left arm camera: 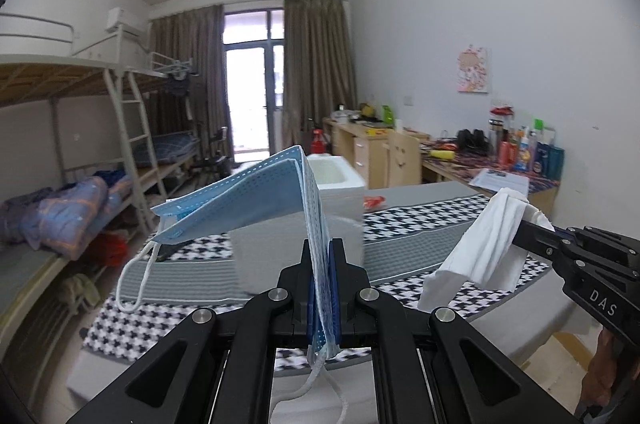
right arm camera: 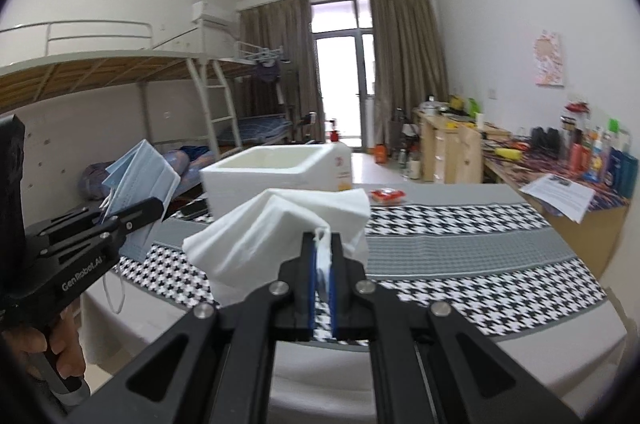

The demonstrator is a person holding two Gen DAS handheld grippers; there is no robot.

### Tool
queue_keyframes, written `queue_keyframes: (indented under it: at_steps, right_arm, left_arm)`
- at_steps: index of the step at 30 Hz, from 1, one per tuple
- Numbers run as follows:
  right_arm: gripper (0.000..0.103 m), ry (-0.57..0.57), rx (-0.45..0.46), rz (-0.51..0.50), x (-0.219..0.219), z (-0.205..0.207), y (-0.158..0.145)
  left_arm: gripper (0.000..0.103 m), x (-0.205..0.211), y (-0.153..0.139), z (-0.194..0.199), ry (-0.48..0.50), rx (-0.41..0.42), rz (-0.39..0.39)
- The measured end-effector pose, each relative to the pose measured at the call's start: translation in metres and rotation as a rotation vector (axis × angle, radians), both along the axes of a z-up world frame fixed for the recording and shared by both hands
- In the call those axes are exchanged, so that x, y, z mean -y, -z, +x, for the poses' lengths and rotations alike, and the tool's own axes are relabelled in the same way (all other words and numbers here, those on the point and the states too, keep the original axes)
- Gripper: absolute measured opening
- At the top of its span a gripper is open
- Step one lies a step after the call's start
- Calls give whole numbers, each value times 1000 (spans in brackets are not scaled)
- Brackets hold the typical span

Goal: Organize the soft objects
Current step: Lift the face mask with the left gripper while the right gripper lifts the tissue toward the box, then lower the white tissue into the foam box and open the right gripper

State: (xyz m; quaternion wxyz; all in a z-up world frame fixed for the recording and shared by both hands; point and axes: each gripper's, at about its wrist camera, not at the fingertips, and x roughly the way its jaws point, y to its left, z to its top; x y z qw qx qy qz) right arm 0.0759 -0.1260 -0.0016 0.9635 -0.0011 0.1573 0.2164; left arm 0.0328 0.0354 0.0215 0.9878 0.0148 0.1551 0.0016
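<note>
Left gripper (left arm camera: 323,248) clamps a stack of pale blue pleated face masks (left arm camera: 248,192); right gripper (right arm camera: 323,244) clamps a crumpled white tissue (right arm camera: 276,224). Both hang before the white foam box (right arm camera: 276,172).

My table (right arm camera: 460,248) wore a cloth of houndstooth and grey bands. A white foam box (right arm camera: 276,176) stood on it at twelve o'clock, a small red packet (right arm camera: 387,195) at one, a dark phone (right arm camera: 194,209) at ten.
</note>
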Motion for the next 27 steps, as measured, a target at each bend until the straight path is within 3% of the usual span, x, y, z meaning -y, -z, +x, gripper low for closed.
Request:
queue_keyframes:
  at_steps: [11, 27]
  right_arm:
    - [7, -96, 10, -8, -32, -5, 3]
    - [7, -100, 6, -19, -44, 12, -3]
  left_arm:
    - [6, -29, 4, -15, -91, 4, -12]
    - [6, -34, -5, 1, -80, 13, -5]
